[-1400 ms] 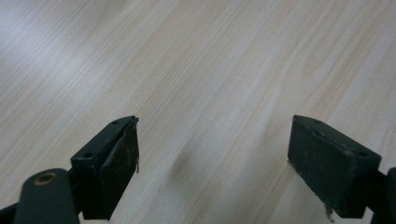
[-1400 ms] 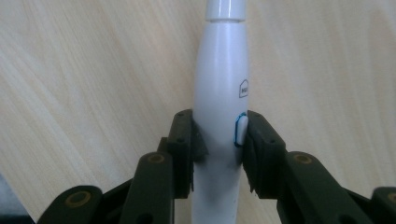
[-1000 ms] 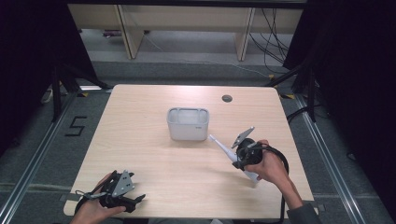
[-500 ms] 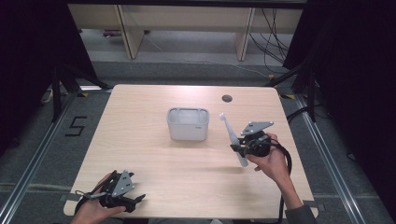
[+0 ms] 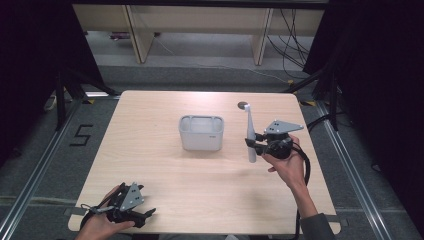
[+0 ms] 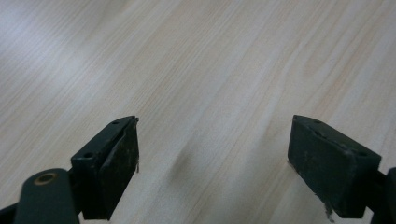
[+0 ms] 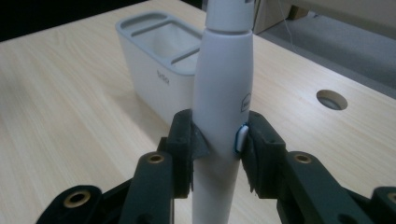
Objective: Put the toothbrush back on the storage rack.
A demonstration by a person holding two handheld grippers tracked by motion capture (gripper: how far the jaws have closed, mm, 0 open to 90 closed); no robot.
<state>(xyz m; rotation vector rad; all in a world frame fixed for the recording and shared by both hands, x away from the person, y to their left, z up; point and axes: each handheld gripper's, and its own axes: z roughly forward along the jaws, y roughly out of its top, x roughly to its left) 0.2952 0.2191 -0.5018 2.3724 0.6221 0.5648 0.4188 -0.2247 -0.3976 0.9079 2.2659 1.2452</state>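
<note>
White electric toothbrush (image 7: 223, 88) pinched in my right gripper (image 7: 219, 147), jaws pressed on the lower half of the handle, one pad sitting right over the blue-rimmed button. Brush stands nearly upright, head up, tail end hanging below the jaws. In the high view the right gripper (image 5: 261, 145) holds it above the wooden table (image 5: 150, 150), just right of the grey holder (image 5: 201, 133), not touching it. Holder has a large open compartment and narrower slots along one side; I cannot tell which slot fits the handle.

Risks as I judge them:
- handle is smooth and rounded, grip is only two narrow pads, so it may rotate or slide down if I tilt the wrist or bump the rim
- pad on the button could switch the brush on; vibration would loosen the hold
- holder looks light and stands free; catching its wall with the tail end could shove or tip it
- approach from the side needs the tail lifted above the rim first

Left gripper (image 5: 131, 210) rests at the near left corner of the table, well apart from the holder; left gripper view shows jaws spread wide over bare wood, nothing between them
</note>
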